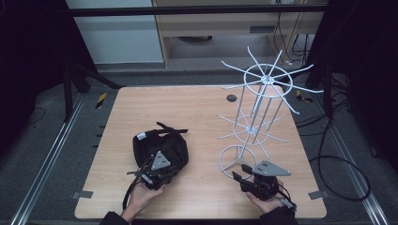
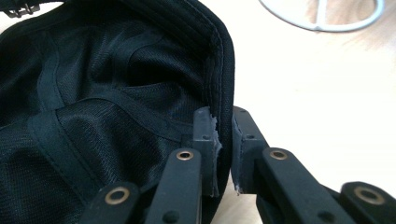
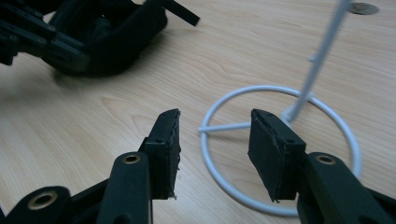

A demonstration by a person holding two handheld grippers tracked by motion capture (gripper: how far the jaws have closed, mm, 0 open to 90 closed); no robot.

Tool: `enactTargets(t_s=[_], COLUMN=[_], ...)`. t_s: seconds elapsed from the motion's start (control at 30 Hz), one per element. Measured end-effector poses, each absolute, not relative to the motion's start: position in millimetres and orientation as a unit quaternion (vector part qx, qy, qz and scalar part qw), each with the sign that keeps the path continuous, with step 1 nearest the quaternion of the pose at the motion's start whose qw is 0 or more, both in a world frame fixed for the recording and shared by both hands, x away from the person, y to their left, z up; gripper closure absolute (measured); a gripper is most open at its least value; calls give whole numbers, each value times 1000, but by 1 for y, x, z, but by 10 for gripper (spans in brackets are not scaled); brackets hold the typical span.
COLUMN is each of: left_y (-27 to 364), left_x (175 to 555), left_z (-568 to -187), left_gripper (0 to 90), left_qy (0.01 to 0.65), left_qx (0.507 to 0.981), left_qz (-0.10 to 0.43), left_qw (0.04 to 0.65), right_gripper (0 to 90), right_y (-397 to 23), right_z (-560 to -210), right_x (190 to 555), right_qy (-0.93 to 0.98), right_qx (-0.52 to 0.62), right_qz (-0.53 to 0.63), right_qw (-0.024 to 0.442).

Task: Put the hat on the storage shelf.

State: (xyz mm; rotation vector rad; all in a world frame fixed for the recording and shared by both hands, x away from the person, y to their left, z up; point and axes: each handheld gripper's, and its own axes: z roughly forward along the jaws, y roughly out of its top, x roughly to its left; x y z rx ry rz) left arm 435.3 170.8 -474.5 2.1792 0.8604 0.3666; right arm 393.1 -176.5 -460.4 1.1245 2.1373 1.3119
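Gripping the black cap [image 1: 159, 150] by its rim near the tabletop's [image 1: 197, 108] front edge, our left gripper [image 2: 224, 149] is clamped; its white label [image 1: 141, 136] is unreadable. Our right gripper [image 3: 214, 154] stands half-wide, empty, before the white rack [image 1: 256, 117].

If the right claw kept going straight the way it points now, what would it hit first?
Most likely the white ring base of the wire rack: the right claw stands open with the ring's near rim and cross bar lying between and just ahead of its jaws. Whether it would pass above the ring is unclear.
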Motion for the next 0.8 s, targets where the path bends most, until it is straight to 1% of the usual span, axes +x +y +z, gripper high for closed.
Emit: enactTargets(t_s=[0.23,0.3,0.4,0.43,0.5,0.53,0.57,0.67,0.77,0.8], left_y=[164,162,161,162,165,165,170,181,205,205], left_x=[418,415,415,415,414,414,412,409,411,411], left_z=[-473,-474,-475,-474,-472,-472,-466,-455,-441,-441], left_gripper=[817,815,807,793,748,713,666,573,524,519], left_qy=[325,320,319,319,326,326,331,343,375,375], left_qx=[855,858,858,857,851,851,842,829,803,803], left_qz=[131,123,125,124,123,123,126,139,173,173], left_qw=[382,383,382,384,394,394,406,420,430,430], right_gripper=[506,500,500,500,500,500,500,499,493,493], right_y=[-146,-129,-120,-108,-101,-97,-93,-87,-79,-79], right_z=[-460,-463,-463,-464,-465,-465,-465,-465,-464,-464], right_x=[402,405,408,411,414,416,418,422,428,428], right_qy=[767,770,772,772,770,770,770,767,765,765], right_qx=[390,384,379,375,375,373,374,375,377,377], right_qz=[479,484,485,489,492,493,493,495,495,495], right_qw=[171,158,158,155,155,156,159,160,165,165])
